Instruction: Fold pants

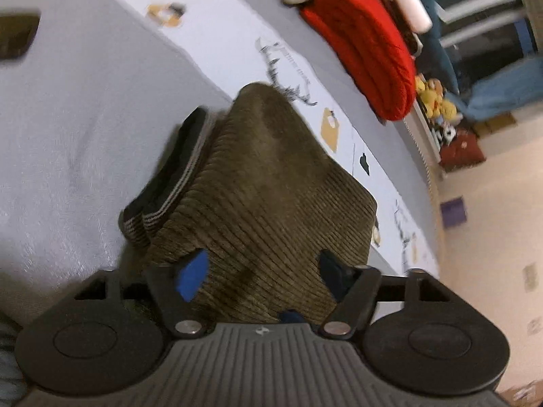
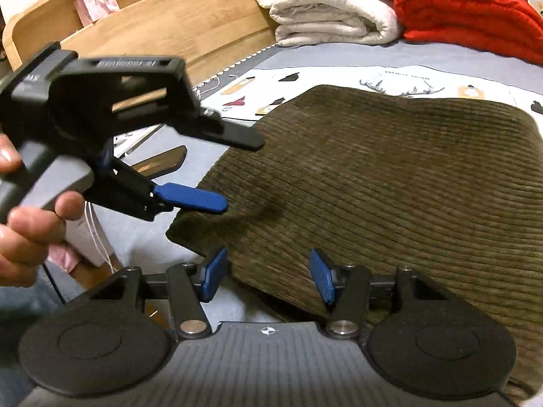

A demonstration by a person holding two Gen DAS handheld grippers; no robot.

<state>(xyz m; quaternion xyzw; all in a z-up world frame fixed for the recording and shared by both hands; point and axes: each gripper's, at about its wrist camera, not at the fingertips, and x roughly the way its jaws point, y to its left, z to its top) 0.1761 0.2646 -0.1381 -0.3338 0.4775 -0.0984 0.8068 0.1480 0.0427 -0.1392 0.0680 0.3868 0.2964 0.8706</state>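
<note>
Both your left gripper (image 1: 263, 271) and right gripper (image 2: 269, 279) hang with jaws apart, gripping nothing, over the near edge of the pants (image 2: 390, 176), folded on the bed (image 2: 339, 54). Thick corduroy: soft, limp, grippy. Pinch all layers at the near corners.

The left tongs (image 1: 263, 274) stand wide apart over the near edge of the folded olive corduroy pants (image 1: 271, 190) on the bed (image 1: 68, 118); no pad visibly presses the cloth. A red quilt (image 1: 366, 47) lies well beyond the tongs.
</note>
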